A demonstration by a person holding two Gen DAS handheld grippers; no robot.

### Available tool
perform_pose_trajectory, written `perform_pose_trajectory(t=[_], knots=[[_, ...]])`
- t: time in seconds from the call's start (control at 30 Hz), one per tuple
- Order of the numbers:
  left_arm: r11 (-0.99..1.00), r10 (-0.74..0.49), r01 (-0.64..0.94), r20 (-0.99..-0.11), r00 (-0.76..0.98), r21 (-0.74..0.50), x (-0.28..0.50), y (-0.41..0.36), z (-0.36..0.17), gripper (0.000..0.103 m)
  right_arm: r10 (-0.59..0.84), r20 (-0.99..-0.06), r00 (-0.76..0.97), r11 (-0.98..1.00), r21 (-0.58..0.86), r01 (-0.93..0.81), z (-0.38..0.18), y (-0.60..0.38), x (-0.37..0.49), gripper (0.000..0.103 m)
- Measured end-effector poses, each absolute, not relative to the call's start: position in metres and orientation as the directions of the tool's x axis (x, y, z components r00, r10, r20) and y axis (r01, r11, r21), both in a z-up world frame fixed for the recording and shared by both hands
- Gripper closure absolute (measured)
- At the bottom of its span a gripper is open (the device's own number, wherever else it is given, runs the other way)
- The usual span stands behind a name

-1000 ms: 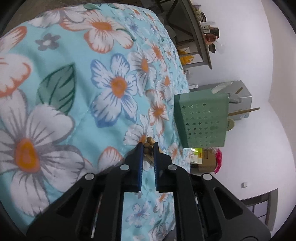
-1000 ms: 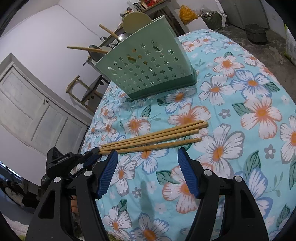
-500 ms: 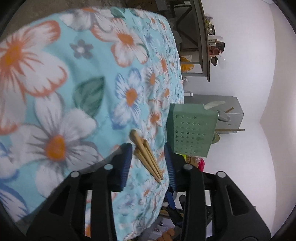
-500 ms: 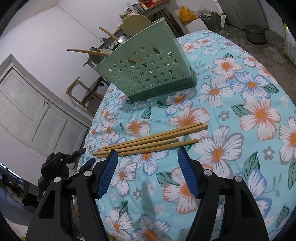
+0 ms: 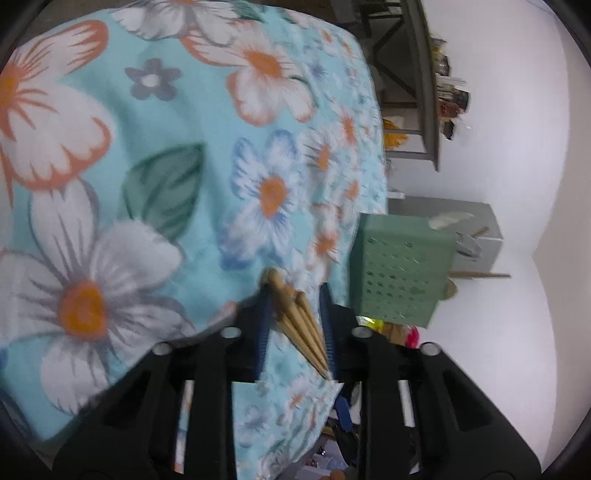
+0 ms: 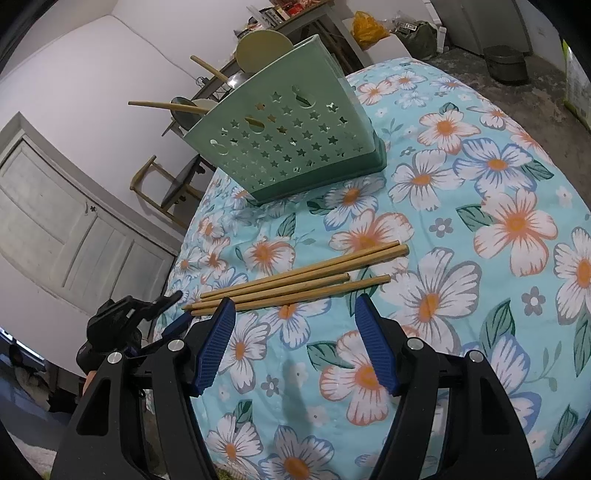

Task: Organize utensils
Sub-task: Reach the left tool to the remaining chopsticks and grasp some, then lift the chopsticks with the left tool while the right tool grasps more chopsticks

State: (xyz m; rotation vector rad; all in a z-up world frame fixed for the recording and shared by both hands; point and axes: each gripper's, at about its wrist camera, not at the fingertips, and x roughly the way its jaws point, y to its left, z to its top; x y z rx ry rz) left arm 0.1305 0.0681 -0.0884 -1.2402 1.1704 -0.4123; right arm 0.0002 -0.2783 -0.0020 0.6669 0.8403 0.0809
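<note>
Several wooden chopsticks [image 6: 295, 284] lie side by side on the floral tablecloth [image 6: 480, 221]. Their thin ends [image 5: 295, 321] run between the fingers of my left gripper [image 5: 295, 291], whose jaws are closing around them. The sticks lean on the right pad, and cloth shows beside the left pad. The right wrist view has the left gripper [image 6: 175, 310] at the table's left edge, astride the tips. My right gripper [image 6: 295, 301] hovers open just short of the chopsticks' middle, holding nothing. Behind them stands a green star-punched utensil holder [image 6: 288, 144] [image 5: 399, 273] with wooden handles [image 6: 166, 106] sticking out.
The round table's edge drops away on the left, under my left gripper. A white panelled door [image 6: 55, 221] and a wooden chair [image 6: 166, 184] stand beyond it. A cluttered shelf [image 6: 295, 11] and a dark bin [image 6: 506, 62] are at the back.
My left gripper let go of the chopsticks' ends, opened and rolled, and now narrows again with the sticks between its fingers. The sticks have spread slightly. The right gripper has not moved.
</note>
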Motion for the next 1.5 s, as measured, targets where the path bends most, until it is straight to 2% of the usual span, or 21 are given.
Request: perform_pose_trajectory(t=[0.03,0.47,0.77,1.1,1.23,1.37,1.5], knots=[[0.348,-0.785,-0.342,-0.471,0.403,-0.873,0.131,0.069,-0.092,0.094,0.321,-0.663,0.677,0.796,0.576,0.187,-0.002,-0.278,0.0,0.037],[0.359,-0.766,-0.343,-0.484,0.424,-0.868,0.138,0.064,-0.096,0.093,0.323,-0.657,0.682,0.79,0.584,0.188,-0.002,-0.281,-0.004,0.037],[0.277,-0.809,-0.224,-0.353,0.47,-0.934,0.132,0.068,-0.079,0.098,0.294,-0.652,0.699,0.846,0.518,0.127,0.011,-0.271,-0.009,0.038],[0.344,-0.792,-0.01,-0.296,0.534,-0.939,0.119,0.073,-0.024,0.098,0.255,-0.653,0.713,0.96,0.261,-0.105,0.035,-0.203,-0.002,0.052],[0.352,-0.786,0.091,-0.241,0.569,-0.932,0.117,0.077,0.007,0.098,0.251,-0.645,0.722,0.968,0.171,-0.184,0.041,-0.177,-0.002,0.056],[0.334,-0.785,0.141,-0.192,0.589,-0.932,0.115,0.084,0.024,0.099,0.235,-0.659,0.715,0.966,0.072,-0.25,0.038,-0.152,0.003,0.059],[0.325,-0.776,0.165,-0.163,0.609,-0.931,0.113,0.092,0.035,0.098,0.189,-0.685,0.703,0.944,-0.069,-0.321,0.029,-0.122,0.013,0.068]])
